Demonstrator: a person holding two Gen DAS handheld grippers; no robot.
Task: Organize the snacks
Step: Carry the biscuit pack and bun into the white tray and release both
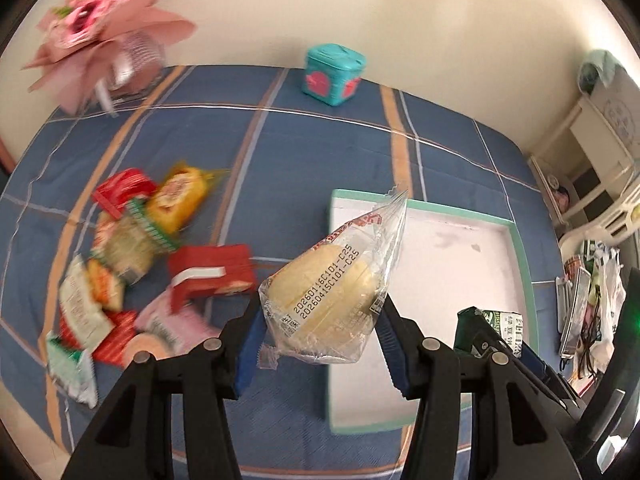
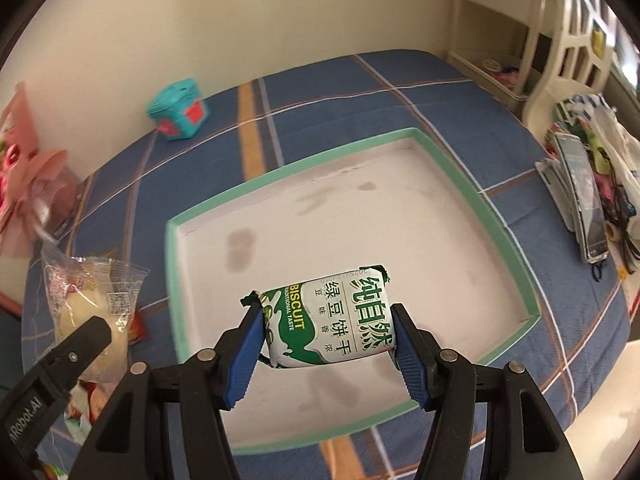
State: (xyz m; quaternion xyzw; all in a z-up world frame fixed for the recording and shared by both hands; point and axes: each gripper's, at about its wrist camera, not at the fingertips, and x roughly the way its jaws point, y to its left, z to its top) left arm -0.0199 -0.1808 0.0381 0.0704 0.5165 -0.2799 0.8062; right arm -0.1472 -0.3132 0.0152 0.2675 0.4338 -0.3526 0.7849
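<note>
Between the right gripper's (image 2: 328, 334) blue pads sits a green-and-white foil biscuit packet (image 2: 332, 320), clamped tight and hanging over the near part of the shallow white box with the mint-green rim (image 2: 472, 196). Off to its left, the left gripper (image 1: 320, 320) squeezes a clear plastic-wrapped pale bun (image 1: 328, 296), raised near the box's left edge. Risk now: that crinkly bun wrapper could slip, or both grippers crowd the box and knock together.
</note>
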